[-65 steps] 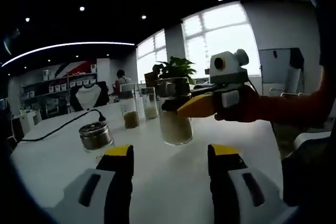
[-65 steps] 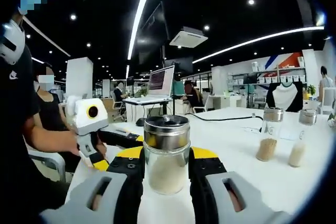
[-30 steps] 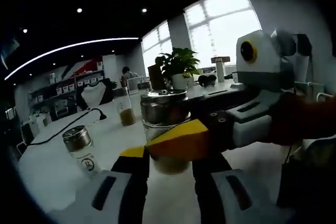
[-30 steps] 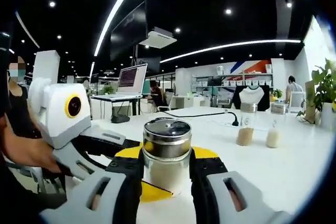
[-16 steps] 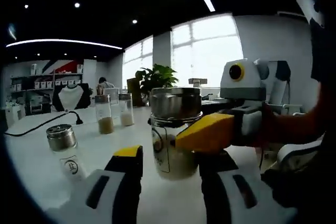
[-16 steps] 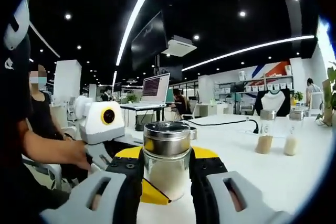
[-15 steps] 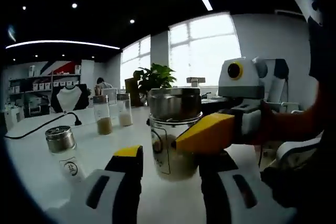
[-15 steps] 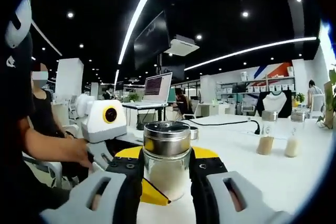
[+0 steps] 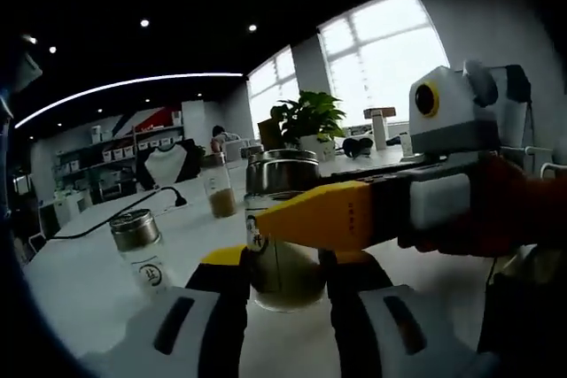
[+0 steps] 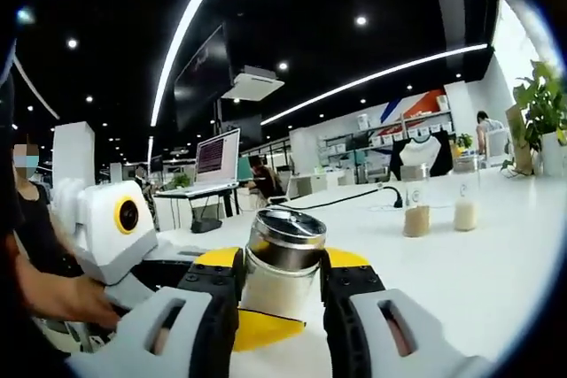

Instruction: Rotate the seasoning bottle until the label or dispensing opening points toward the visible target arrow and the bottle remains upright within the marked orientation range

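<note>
— Seasoning bottle (image 10: 282,265): where is it right now?

— Low and central in the right gripper view, wedged between the right tool (image 10: 280,294) jaws, which press its glass body on both sides. It leans a little there, steel cap tipped toward the upper right. In the left gripper view the same bottle (image 9: 282,250) sits at the centre on the white counter (image 9: 80,281), between the left tool (image 9: 282,273) jaws.

— Is the left tool gripping too?

— Its jaws stand narrow, close against the glass on each side; whether they truly bear on it I cannot tell. The right tool's yellow jaw crosses in front from the right.

— How will it handle?

— Glass body, metal cap, pale powder about halfway up, I judge: rigid, fairly light, smooth enough to slip and breakable if dropped. Best held on the glass below the cap, as now.

— Anything nearby?

— A smaller steel-capped jar (image 9: 142,252) at lower left, and two tall bottles (image 10: 415,212) further back on the counter. No target arrow is visible.
</note>
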Available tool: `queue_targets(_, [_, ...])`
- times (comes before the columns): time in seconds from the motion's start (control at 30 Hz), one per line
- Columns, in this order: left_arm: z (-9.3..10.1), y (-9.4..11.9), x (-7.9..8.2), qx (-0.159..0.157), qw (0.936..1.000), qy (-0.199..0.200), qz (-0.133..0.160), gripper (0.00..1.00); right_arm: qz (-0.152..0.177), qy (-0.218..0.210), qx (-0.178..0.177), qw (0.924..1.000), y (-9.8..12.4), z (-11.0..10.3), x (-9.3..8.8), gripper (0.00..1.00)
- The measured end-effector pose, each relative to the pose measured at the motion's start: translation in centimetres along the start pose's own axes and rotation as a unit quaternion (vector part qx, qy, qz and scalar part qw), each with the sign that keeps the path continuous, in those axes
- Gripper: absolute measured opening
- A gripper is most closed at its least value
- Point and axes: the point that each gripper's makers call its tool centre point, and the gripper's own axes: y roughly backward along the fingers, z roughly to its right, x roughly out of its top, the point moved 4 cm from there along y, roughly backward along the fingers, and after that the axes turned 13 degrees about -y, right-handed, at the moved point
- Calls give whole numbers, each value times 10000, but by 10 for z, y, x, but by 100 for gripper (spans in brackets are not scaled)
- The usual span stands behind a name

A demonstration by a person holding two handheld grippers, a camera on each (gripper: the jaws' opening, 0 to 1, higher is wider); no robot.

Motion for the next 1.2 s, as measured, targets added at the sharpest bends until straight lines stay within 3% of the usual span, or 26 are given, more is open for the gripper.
queue_targets(0.17, [-1,4,-3,-62,9999,82,-10,36,2,-236,26,9997,2,-2,0,32])
queue_targets(0.27, [-2,8,4,-451,9983,203,317,36,58,31,349,9994,5,-8,4,31])
queue_targets(0.37, [-2,14,13,-940,9916,407,786,36,135,-78,778,9968,10,-13,12,31])
queue_targets(0.4, [-4,19,19,-1235,9831,754,1120,36,209,-246,1208,9922,15,-18,18,31])
queue_targets(0.5, [-5,26,25,-1613,9710,1055,1414,37,230,-70,1589,9870,21,-27,24,31])
queue_targets(0.57, [-1,28,26,-1797,9682,994,1426,36,122,77,1661,9860,21,-30,22,31])
queue_targets(0.6, [0,27,25,-1803,9702,903,1340,36,51,264,1664,9857,21,-32,21,31])
queue_targets(0.7, [1,23,20,-1421,9855,301,875,36,-169,539,1417,9883,16,-29,15,32])
queue_targets(0.8, [-2,17,15,-859,9951,105,475,36,-166,556,1075,9925,10,-26,13,32])
queue_targets(0.87, [-5,13,13,-457,9986,69,276,36,-47,-41,667,9978,5,-20,12,32])
queue_targets(0.93, [-6,13,13,-101,9998,-48,154,36,171,-598,261,9977,3,-16,11,32])
queue_targets(1.0, [-4,12,13,-44,9999,-76,121,36,307,-469,51,9984,3,-17,10,33])
queue_targets(1.1, [-2,13,13,-7,9999,21,126,36,174,-345,-48,9992,2,-18,8,33])
queue_targets(1.13, [-1,14,10,-114,9996,200,137,36,123,-341,-36,9993,2,-18,8,33])
queue_targets(1.2, [-2,16,9,-168,9995,178,205,36,-11,-282,106,9995,3,-17,7,33])
